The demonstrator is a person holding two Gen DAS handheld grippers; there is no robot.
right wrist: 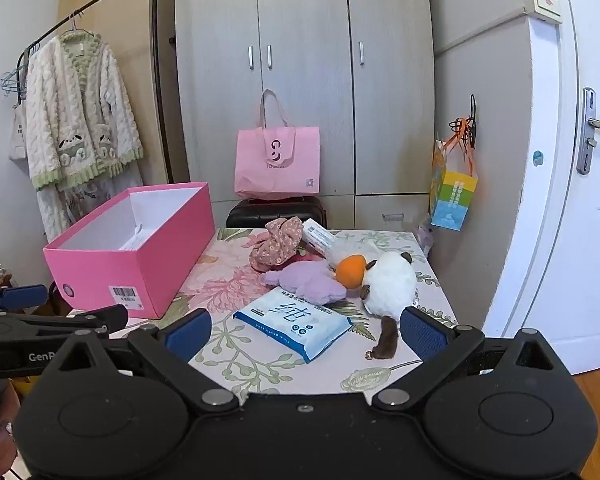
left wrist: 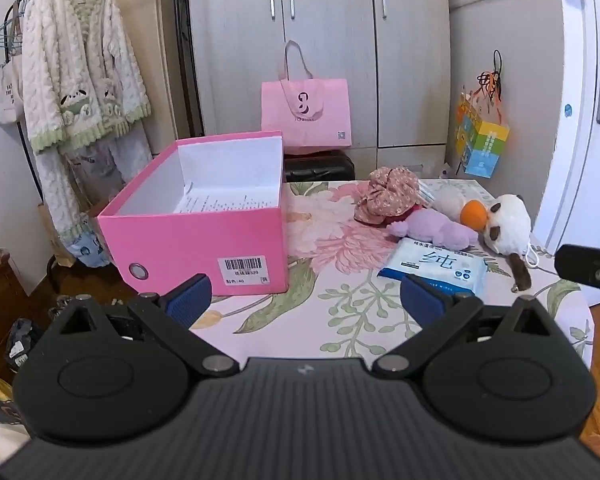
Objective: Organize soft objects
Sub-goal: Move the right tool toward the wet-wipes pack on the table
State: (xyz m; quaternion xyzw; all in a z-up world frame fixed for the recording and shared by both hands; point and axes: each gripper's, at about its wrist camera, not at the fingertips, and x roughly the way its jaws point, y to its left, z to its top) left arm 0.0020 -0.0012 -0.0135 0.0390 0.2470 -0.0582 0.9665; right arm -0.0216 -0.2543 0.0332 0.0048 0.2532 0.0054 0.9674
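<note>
On the flowered table (right wrist: 384, 376), a pile of soft things is sitting to the right of an open pink box (left wrist: 204, 216): a floral fabric piece (left wrist: 388, 196), a purple plush (left wrist: 436, 232), a white plush with an orange beak (left wrist: 504, 220), and a blue wipes pack (right wrist: 296, 324) lying nearest the cameras. The box is holding only a sheet of paper (left wrist: 220, 202). The left claw (left wrist: 306, 296) is hovering wide open in front of the box, gripping nothing. The right claw (right wrist: 306, 330) is likewise standing wide open and empty, with the wipes pack lying between its fingers' line of sight, untouched.
</note>
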